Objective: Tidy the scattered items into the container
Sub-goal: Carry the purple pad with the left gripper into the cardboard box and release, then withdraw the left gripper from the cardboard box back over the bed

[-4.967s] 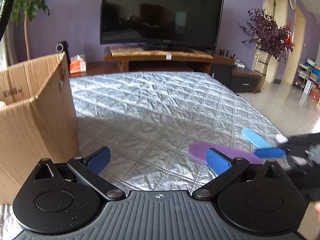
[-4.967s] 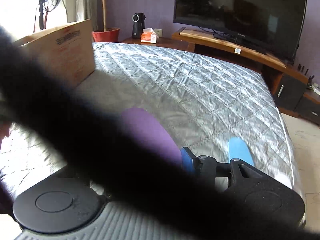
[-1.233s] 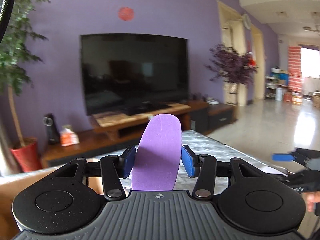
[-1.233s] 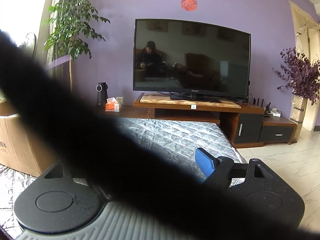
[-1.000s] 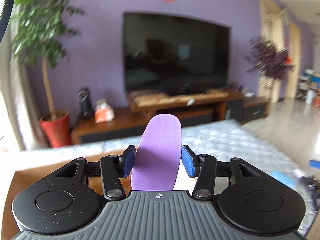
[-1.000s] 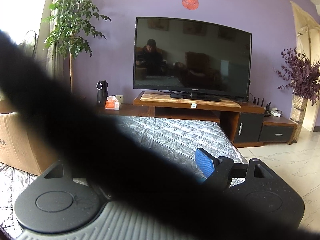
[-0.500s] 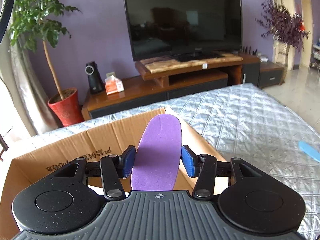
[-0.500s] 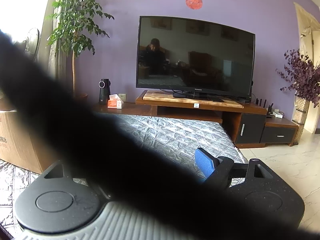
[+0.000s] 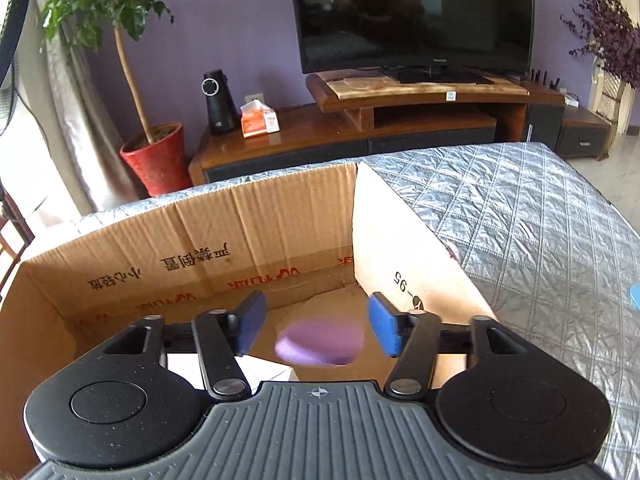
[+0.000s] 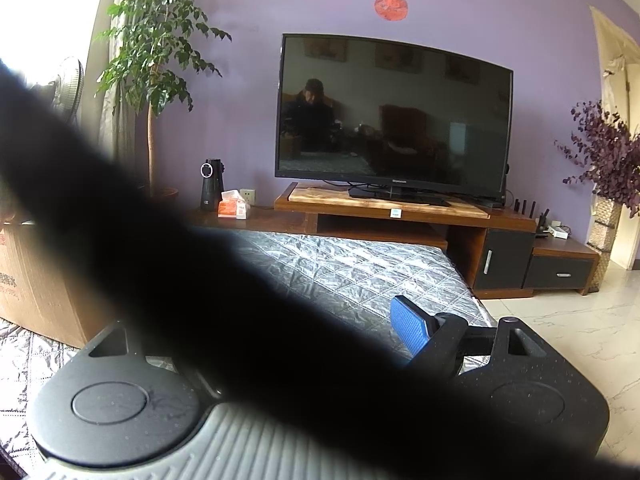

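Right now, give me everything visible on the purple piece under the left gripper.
The purple piece is a flat, matte, rounded oval, likely foam or plastic. It is motion-blurred, so edges are soft. It sits inside the cardboard box, below and between the blue pads of the left gripper, whose jaws are opening; neither pad touches it. It lies roughly flat, apparently dropping or just landed near the box floor. Whether it rests on anything cannot be told.

Left wrist cam sits close above the open cardboard box [image 9: 200, 256], facing down into it and toward the TV [image 9: 412, 16]. Right wrist cam looks more level, half blocked by a dark blurred band [image 10: 200, 280]. Both share TV, TV stand [image 9: 400, 120], bed cover [image 9: 540, 216], box.
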The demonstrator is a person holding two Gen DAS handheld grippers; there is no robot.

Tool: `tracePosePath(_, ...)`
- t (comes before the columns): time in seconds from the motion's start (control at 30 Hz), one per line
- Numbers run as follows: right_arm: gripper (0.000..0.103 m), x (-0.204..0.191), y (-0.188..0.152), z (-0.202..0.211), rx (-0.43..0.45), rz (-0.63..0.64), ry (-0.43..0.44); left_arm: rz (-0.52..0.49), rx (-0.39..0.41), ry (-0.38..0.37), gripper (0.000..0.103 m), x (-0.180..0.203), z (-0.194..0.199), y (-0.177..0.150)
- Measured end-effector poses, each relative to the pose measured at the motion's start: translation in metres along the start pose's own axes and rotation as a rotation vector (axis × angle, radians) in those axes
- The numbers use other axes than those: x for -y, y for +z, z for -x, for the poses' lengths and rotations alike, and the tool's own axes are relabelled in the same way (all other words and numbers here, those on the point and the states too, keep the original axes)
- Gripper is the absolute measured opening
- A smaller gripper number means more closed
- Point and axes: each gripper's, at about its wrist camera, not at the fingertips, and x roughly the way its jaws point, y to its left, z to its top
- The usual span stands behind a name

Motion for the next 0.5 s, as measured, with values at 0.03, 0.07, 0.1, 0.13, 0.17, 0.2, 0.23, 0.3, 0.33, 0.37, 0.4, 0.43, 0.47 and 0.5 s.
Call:
tracePosePath(0.03, 0.077, -0.001, 0.000, 0.000, -0.001, 0.004, 0.001, 0.017, 0.004, -0.008, 0.078, -0.002, 0.002, -0.002)
tracePosePath(0.07, 0.077, -0.001, 0.000, 0.000, -0.002, 0.008, -0.001, 0.027, 0.006, -0.012, 0.078, -0.004, 0.004, -0.003)
tracePosePath(0.1, 0.077, -0.001, 0.000, 0.000, -0.001, 0.009, -0.002, 0.033, 0.009, -0.016, 0.078, -0.007, 0.007, -0.005)
tracePosePath(0.13, 0.077, 0.000, 0.000, 0.000, -0.001, 0.007, -0.003, 0.036, 0.012, -0.021, 0.079, -0.010, 0.010, -0.006)
tracePosePath(0.17, 0.077, 0.000, -0.001, 0.000, -0.001, 0.004, -0.003, 0.037, 0.009, -0.019, 0.079, -0.015, 0.013, -0.007)
tracePosePath(0.2, 0.077, 0.001, -0.001, 0.000, -0.002, 0.004, -0.003, 0.037, 0.008, -0.014, 0.080, -0.020, 0.017, -0.007)
tracePosePath(0.23, 0.077, 0.001, -0.001, 0.001, -0.003, 0.006, -0.003, 0.037, 0.014, -0.006, 0.080, -0.027, 0.021, -0.007)
tracePosePath(0.3, 0.077, 0.001, -0.002, 0.001, -0.005, 0.009, -0.004, 0.044, 0.025, 0.020, 0.081, -0.043, 0.029, -0.005)
tracePosePath(0.33, 0.077, 0.001, -0.002, 0.001, -0.006, 0.007, -0.005, 0.046, 0.023, 0.027, 0.082, -0.051, 0.033, -0.004)
tracePosePath(0.37, 0.077, 0.002, -0.002, 0.000, -0.006, 0.004, -0.005, 0.043, 0.017, 0.025, 0.082, -0.058, 0.036, -0.004)
tracePosePath(0.4, 0.077, 0.002, -0.001, 0.000, -0.006, 0.001, -0.006, 0.038, 0.014, 0.023, 0.082, -0.064, 0.040, -0.005)
tracePosePath(0.43, 0.077, 0.002, -0.001, -0.001, -0.005, 0.000, -0.005, 0.034, 0.012, 0.022, 0.082, -0.068, 0.044, -0.007)
tracePosePath(0.47, 0.077, 0.001, -0.001, -0.002, -0.005, 0.000, -0.005, 0.029, 0.009, 0.019, 0.082, -0.072, 0.048, -0.011)
tracePosePath(0.5, 0.077, 0.000, 0.000, -0.002, -0.005, 0.002, -0.003, 0.026, 0.003, 0.012, 0.082, -0.075, 0.052, -0.014)
